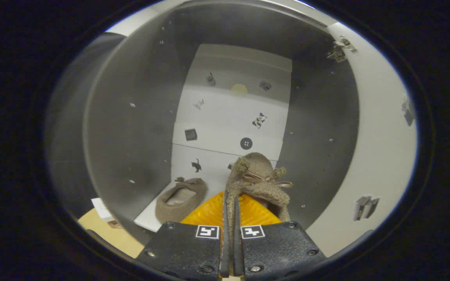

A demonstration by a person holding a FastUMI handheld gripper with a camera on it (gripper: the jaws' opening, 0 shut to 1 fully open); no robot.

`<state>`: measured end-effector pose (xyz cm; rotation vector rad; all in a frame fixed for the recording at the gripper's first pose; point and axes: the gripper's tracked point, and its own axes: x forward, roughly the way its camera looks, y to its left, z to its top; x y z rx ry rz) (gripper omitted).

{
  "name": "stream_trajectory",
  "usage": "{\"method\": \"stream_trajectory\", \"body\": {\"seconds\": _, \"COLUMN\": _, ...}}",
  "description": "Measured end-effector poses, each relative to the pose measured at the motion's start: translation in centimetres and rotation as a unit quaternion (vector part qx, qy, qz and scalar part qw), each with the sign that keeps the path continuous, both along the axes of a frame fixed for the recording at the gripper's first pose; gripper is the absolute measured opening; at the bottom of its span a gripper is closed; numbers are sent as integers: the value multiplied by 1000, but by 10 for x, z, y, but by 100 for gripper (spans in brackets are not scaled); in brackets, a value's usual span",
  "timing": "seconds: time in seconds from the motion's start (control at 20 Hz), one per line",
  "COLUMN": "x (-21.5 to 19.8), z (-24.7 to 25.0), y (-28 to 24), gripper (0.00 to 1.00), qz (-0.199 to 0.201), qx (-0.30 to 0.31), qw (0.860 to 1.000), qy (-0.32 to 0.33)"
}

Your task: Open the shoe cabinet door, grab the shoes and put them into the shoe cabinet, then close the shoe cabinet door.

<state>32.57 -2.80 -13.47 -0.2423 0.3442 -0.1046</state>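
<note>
My gripper (pixel 229 210) is shut on the heel edge of a tan fuzzy shoe (pixel 254 175) with a small ribbon bow. The shoe hangs ahead of the fingers, inside the open shoe cabinet (pixel 131 128). A second matching shoe (pixel 180 199) rests on the cabinet's white floor (pixel 229 117), just to the left of the held one, its opening facing up. The cabinet door (pixel 381 148) stands swung open on the right, with hinges on its inner face.
Dark grey side walls close in left and right of the white floor, which carries small printed pictures. A tan surface (pixel 108 230) and a small white box (pixel 102 208) lie outside the cabinet's lower left corner.
</note>
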Motion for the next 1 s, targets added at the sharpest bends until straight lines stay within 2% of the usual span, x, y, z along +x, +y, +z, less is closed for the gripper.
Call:
{"method": "stream_trajectory", "body": {"seconds": 0.15, "x": 39, "z": -32, "y": -3, "gripper": 7, "qz": 4, "qx": -27, "qw": 1000, "qy": 16}}
{"method": "stream_trajectory", "body": {"seconds": 0.3, "x": 59, "z": -66, "y": -7, "gripper": 8, "qz": -5, "qx": -31, "qw": 999, "qy": 38}}
{"method": "stream_trajectory", "body": {"seconds": 0.55, "x": 73, "z": -79, "y": -1, "gripper": 8, "qz": 7, "qx": -33, "qw": 999, "qy": 41}}
{"method": "stream_trajectory", "body": {"seconds": 0.85, "x": 72, "z": -93, "y": 19, "gripper": 8, "qz": 23, "qx": 21, "qw": 997, "qy": 76}}
{"method": "stream_trajectory", "body": {"seconds": 0.9, "x": 70, "z": -89, "y": 24, "gripper": 14, "qz": 30, "qx": 21, "qw": 997, "qy": 72}}
{"method": "stream_trajectory", "body": {"seconds": 1.0, "x": 62, "z": -66, "y": 13, "gripper": 42, "qz": 11, "qx": -8, "qw": 999, "qy": 39}}
